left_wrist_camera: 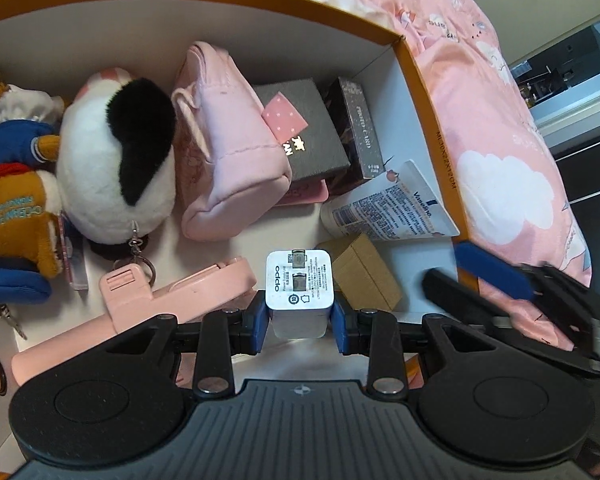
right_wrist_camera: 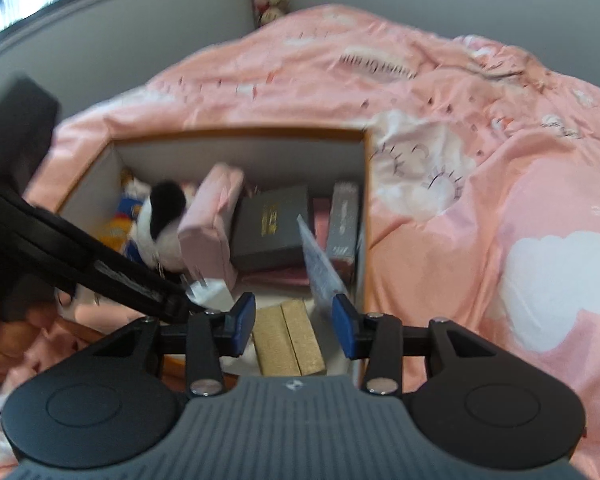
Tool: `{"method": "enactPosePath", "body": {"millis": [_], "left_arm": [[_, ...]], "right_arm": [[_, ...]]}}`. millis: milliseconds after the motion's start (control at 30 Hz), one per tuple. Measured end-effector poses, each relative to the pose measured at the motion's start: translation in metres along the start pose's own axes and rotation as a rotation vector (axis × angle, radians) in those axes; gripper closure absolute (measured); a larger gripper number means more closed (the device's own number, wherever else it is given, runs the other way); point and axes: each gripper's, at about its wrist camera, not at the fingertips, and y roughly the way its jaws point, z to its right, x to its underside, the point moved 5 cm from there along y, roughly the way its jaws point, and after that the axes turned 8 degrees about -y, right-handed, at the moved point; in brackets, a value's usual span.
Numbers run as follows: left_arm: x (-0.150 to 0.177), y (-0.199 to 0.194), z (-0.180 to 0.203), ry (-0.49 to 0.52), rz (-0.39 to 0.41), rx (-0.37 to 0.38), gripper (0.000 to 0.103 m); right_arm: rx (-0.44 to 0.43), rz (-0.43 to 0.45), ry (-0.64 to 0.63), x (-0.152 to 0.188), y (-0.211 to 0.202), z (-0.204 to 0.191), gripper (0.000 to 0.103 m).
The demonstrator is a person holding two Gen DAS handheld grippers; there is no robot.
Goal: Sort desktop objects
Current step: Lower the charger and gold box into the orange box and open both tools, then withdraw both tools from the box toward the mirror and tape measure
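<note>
Charger (left_wrist_camera: 300, 286) – white OPPO block – clamped in left gripper (left_wrist_camera: 299, 322), over the box's (left_wrist_camera: 428, 80) near edge beside the gold carton (left_wrist_camera: 364, 272). Right gripper (right_wrist_camera: 294, 326) jaws apart, nothing between, above that carton.

Right hand-held gripper (right_wrist_camera: 294, 326) open above gold box (right_wrist_camera: 288, 340) — orange-rimmed box (right_wrist_camera: 236, 134), pink duvet (right_wrist_camera: 480, 160)

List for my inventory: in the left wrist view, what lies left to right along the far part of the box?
Duck plush in blue and orange → black-and-white plush → pink pouch → dark grey box → photo card box → Vaseline tube.
</note>
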Motion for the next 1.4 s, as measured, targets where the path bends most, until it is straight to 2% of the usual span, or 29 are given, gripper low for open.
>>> {"method": "enactPosePath", "body": {"millis": [167,300,533,667,967,1033,1233,1400], "left_arm": [[-0.003,0.01,0.004,0.001,-0.002,-0.003,0.066],[-0.005,0.018,0.009,0.01,-0.016,0.001,0.066],[0.002,0.025,0.006,0.063,-0.09,-0.01,0.066],[-0.001,0.026,0.003,0.047,-0.118,-0.028,0.067],[0.001,0.017,-0.003,0.032,-0.102,-0.022,0.063],[0.001,0.01,-0.004,0.037,-0.089,-0.018,0.053],[0.004,-0.014,0.008,0.11,0.003,-0.072,0.053],[0.016,-0.044,0.038,0.215,0.165,-0.111,0.053]], "right_arm": [[0.029,0.086,0.072,0.0,-0.028,0.013,0.058],[0.073,0.121,0.094,0.002,-0.039,0.021,0.058],[0.069,0.108,0.164,0.013,-0.034,0.03,0.058],[0.057,0.097,0.171,0.018,-0.029,0.027,0.058],[0.054,0.087,0.167,0.022,-0.027,0.024,0.058],[0.049,0.084,0.17,0.024,-0.026,0.024,0.057],[0.036,0.083,0.154,0.026,-0.03,0.019,0.056],[0.016,0.091,0.134,0.029,-0.035,0.013,0.049]]}}
